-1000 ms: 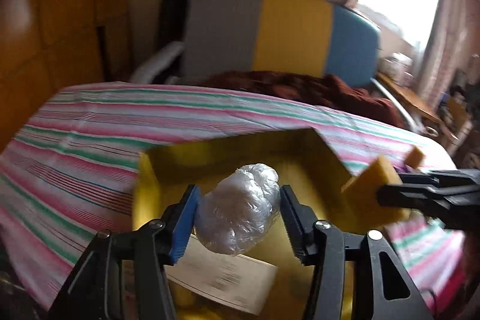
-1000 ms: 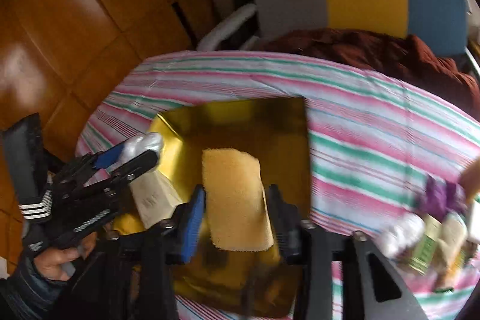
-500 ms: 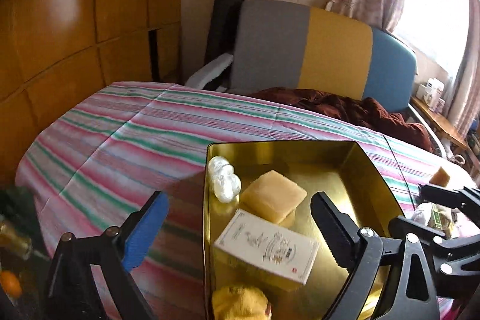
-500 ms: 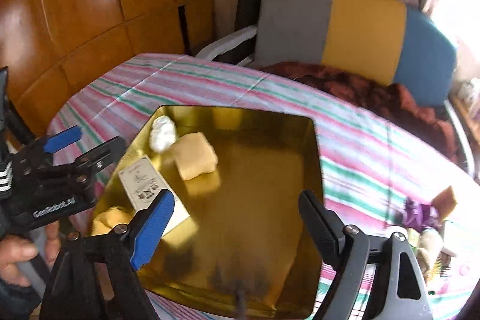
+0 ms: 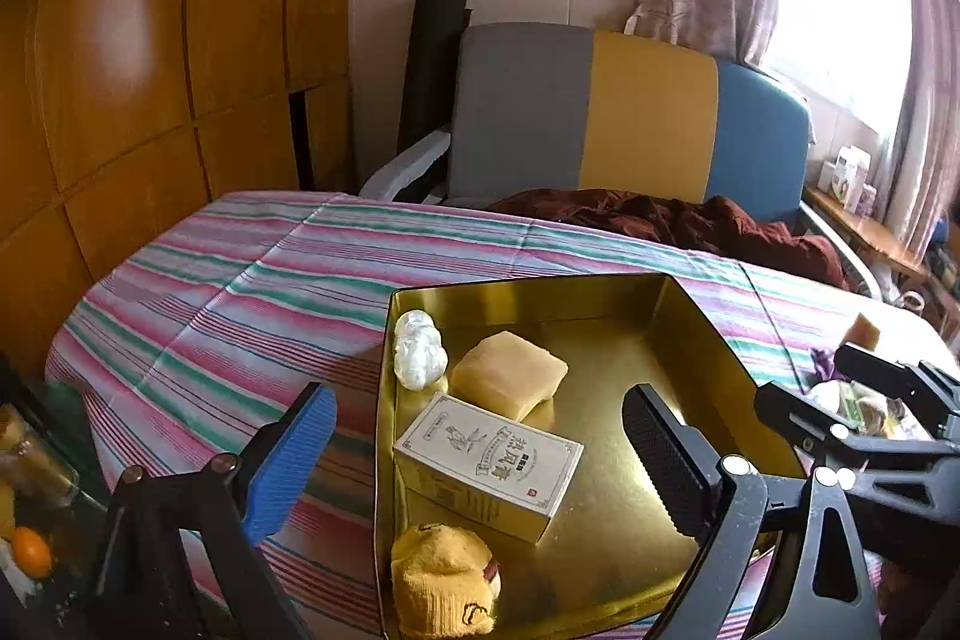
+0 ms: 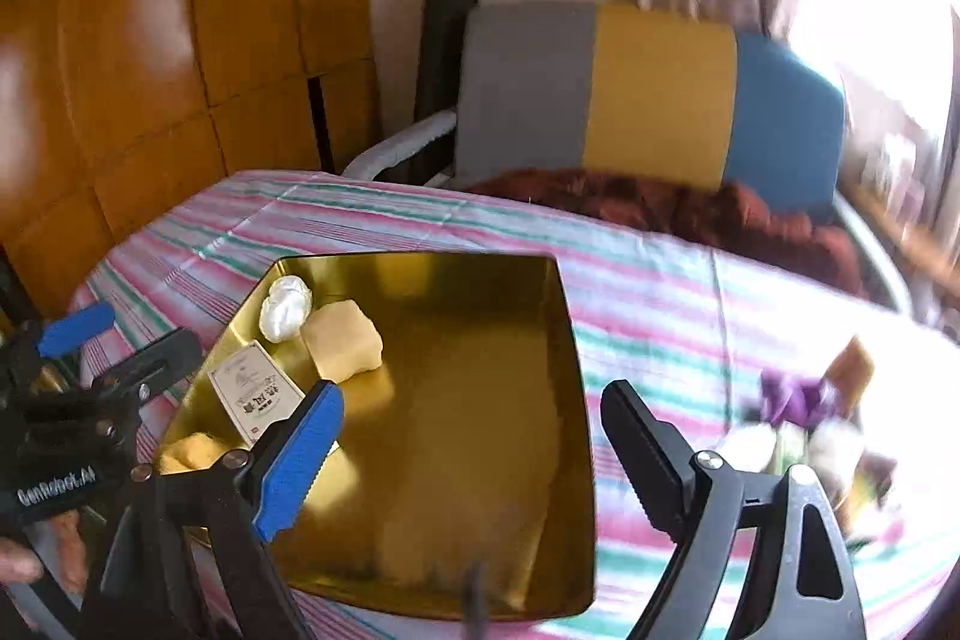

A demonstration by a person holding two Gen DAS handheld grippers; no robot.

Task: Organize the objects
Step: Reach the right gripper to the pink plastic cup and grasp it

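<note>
A gold tin tray lies on the striped tablecloth. In it are a white plastic-wrapped ball, a yellow sponge block, a white printed box and a yellow knitted toy. My left gripper is open and empty, near the tray's left side. My right gripper is open and empty above the tray's right half. Each gripper shows in the other's view.
A pile of loose small objects lies on the cloth right of the tray. A grey, yellow and blue chair with a maroon cloth stands behind the table. Wooden panels are at the left.
My left gripper let go of the wrapped ball and my right let go of the sponge; both now lie in the tray. Both grippers opened and pulled back.
</note>
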